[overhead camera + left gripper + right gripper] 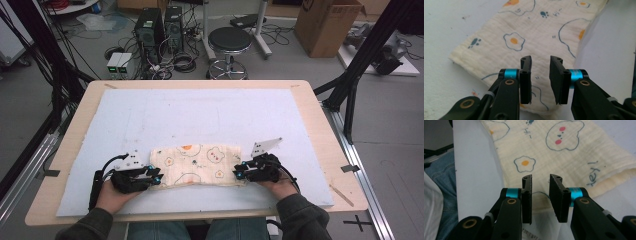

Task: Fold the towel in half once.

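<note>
Near the tabletop's (320, 130) front edge lies a folded egg-print muslin cloth (197, 164), left gripper (156, 178) and right gripper (239, 173) at its ends, fingers apart, holding nothing. Judging by this, pinch both near corners through every layer before lifting evenly.

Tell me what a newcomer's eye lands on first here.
First, the cream cloth printed with fried eggs and bear faces, lying folded near the front edge of the pale blue mat. Next, the two black claws at its ends: the left claw and the right claw, both open, jaws apart over the cloth's edges.
</note>
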A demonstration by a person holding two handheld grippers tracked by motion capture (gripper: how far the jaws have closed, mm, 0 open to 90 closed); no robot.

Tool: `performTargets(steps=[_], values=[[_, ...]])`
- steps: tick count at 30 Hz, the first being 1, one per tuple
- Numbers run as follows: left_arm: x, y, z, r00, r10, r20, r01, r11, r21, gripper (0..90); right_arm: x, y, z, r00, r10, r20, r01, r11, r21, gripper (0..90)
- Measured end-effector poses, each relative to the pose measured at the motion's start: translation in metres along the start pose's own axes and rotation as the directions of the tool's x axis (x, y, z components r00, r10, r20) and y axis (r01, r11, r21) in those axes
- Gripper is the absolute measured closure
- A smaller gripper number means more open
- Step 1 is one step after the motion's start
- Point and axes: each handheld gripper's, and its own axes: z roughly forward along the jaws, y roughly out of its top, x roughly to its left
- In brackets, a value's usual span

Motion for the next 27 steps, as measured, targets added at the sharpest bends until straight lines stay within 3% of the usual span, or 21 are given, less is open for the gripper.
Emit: performTargets(steps=[3, 8, 17, 27], values=[[0.000, -0.002, 0.003, 0.9999, 0.013, -0.004, -0.013, 0.9992, 0.037, 71.0, 0.001, -0.004, 0.002, 0.9999, -0.011, 0.006, 0.011, 1.000, 0.023, 72.3], [0.000, -0.005, 0.005, 0.9997, 0.023, -0.008, -0.022, 0.9980, 0.059, 70.6, 0.004, -0.008, 0.004, 0.9997, -0.023, 0.010, 0.022, 0.999, 0.047, 72.1], [0.002, -0.009, 0.001, 0.9998, 0.021, -0.008, -0.020, 0.9979, 0.061, 69.6, 0.006, -0.011, 0.002, 0.9988, -0.039, 0.029, 0.037, 0.998, 0.049, 72.0], [0.001, -0.010, 0.000, 0.9996, 0.027, -0.009, -0.027, 0.9980, 0.058, 69.5, 0.007, -0.014, 0.000, 0.9991, -0.026, 0.032, 0.025, 0.999, 0.040, 71.9]])
